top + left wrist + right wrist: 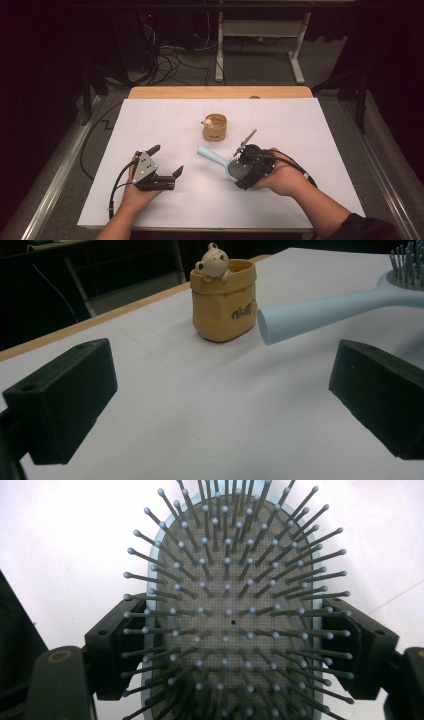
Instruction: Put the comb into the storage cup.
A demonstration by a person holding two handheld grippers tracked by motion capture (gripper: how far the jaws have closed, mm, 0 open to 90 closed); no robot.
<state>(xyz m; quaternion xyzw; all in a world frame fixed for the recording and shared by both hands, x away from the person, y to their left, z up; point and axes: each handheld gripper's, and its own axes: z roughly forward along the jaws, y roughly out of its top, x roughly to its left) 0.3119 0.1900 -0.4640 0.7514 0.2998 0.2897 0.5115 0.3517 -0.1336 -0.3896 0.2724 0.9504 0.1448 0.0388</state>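
Observation:
A light-blue hairbrush [212, 156] lies across the middle of the white table, handle toward the far left. My right gripper [242, 171] is shut on its oval head, one jaw on each side rim; in the right gripper view the grey bristles [230, 605] point at the camera between the two black pads [111, 650]. A yellow-brown pot [215, 128] with a small bear figure on its rim stands upright behind the brush. My left gripper [167, 160] rests open on the table to the left, nothing between its jaws. In its own view, the pot [223, 305] and the brush handle [325, 310] lie ahead of my left gripper [220, 400].
A white sheet [150, 120] covers the table, with a wooden edge [220, 92] showing at the back. Beyond it are floor cables [170, 62] and white desk legs [295, 55]. Metal rails run along both sides of the table.

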